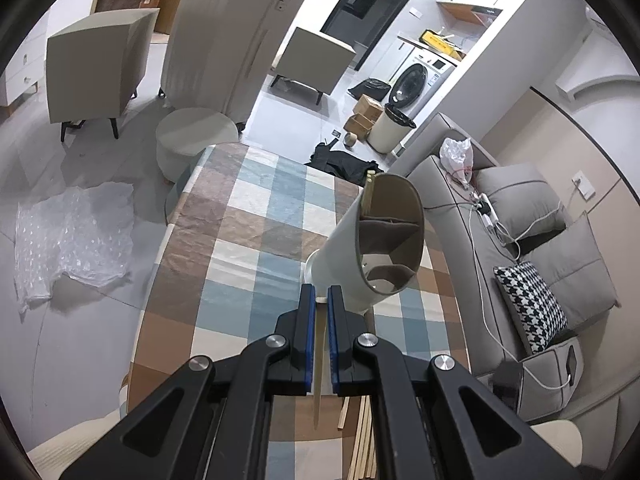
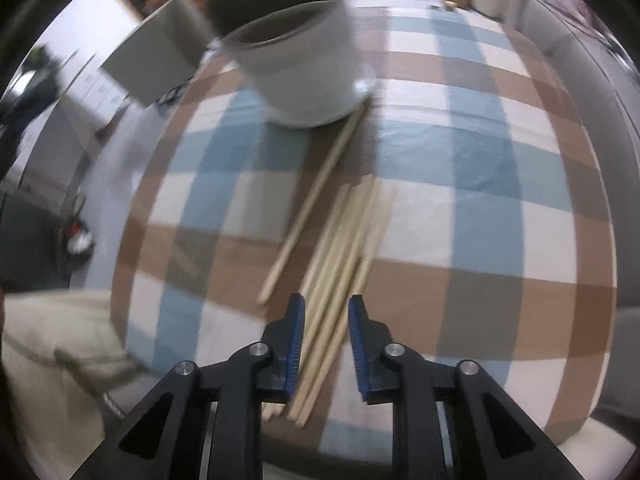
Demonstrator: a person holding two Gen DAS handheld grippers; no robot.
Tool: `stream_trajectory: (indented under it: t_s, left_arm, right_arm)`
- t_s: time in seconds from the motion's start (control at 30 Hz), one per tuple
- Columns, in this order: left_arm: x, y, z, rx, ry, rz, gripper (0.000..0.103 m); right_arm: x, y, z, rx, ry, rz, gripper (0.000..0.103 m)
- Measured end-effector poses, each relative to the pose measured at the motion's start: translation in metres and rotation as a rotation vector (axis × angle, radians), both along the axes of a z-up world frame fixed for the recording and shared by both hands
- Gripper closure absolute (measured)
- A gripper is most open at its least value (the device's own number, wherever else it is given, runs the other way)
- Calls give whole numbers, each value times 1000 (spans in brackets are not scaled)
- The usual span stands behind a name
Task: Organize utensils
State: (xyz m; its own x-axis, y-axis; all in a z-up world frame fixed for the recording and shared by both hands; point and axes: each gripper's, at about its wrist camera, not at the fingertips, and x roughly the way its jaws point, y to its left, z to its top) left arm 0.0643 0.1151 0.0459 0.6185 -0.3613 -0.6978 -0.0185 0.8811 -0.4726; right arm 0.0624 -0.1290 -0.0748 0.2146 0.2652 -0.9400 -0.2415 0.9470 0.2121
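My left gripper (image 1: 321,292) is shut on a wooden chopstick (image 1: 319,360) that runs back between the blue pads, its tip near the foot of the white utensil holder (image 1: 372,240). The holder has inner dividers and chopsticks (image 1: 369,192) stand in its far compartment. In the right wrist view the holder (image 2: 304,56) stands at the table's far left. Several chopsticks (image 2: 340,264) lie bundled on the checked tablecloth, and one more (image 2: 316,196) lies apart with its end against the holder's base. My right gripper (image 2: 326,304) is open, its fingers on either side of the bundle's near end.
The checked table (image 1: 248,216) is narrow, with its left edge dropping to the floor. A grey sofa (image 1: 520,240) with cushions and cables runs along the right. A round stool (image 1: 196,136), chairs and bubble wrap (image 1: 72,236) are on the floor beyond.
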Motion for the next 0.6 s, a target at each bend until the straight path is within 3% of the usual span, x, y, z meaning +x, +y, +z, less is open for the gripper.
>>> stream_trajectory:
  t_s: [0.17, 0.33, 0.6]
  left_arm:
    - [2, -3, 0, -4, 5, -25, 102]
    - [5, -6, 2, 1, 2, -44, 102]
    - [10, -6, -3, -9, 25, -54, 102]
  right_arm:
    - [32, -11, -12, -31, 18, -62, 80]
    - [56, 0, -25, -103, 45, -32, 83]
    - [71, 16, -37, -247, 33, -33, 94]
